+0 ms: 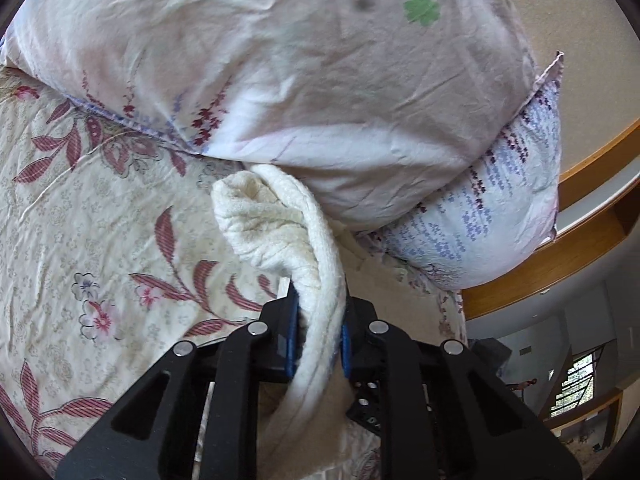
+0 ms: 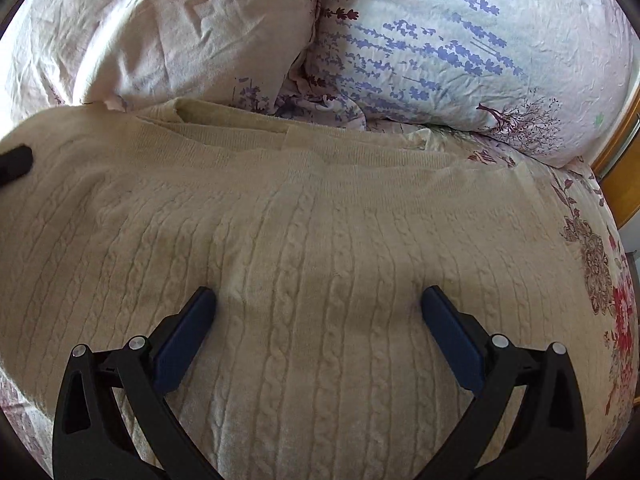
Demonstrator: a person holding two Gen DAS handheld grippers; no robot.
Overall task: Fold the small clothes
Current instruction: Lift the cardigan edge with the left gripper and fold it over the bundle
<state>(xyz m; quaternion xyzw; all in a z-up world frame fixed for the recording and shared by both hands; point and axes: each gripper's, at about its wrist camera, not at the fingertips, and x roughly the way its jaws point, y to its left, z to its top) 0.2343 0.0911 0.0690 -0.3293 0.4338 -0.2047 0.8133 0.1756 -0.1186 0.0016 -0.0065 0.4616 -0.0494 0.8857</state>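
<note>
Two grippers: one on each side of the work.
Left gripper (image 1: 318, 340): fingers closed on a fold of the sweater (image 1: 280, 232), lifted near the pillows (image 1: 320, 80).
Right gripper (image 2: 318, 320): fingers wide apart, over the sweater (image 2: 320, 240).
Sweater: cream cable knit, spread on the floral bedsheet (image 2: 600, 260), below two pillows (image 2: 440, 40).

Between the matt black plastic left gripper (image 1: 319, 330) pads: cream knitted sweater (image 1: 280, 220), nubbly. Ahead, crinkled thin cotton pillow (image 1: 304, 64); beside, glossy wood frame (image 1: 560, 256). Under the right gripper (image 2: 319, 320), the sweater (image 2: 304, 240) shows raised cable ribs on printed cotton bedspread (image 2: 600, 264)
</note>
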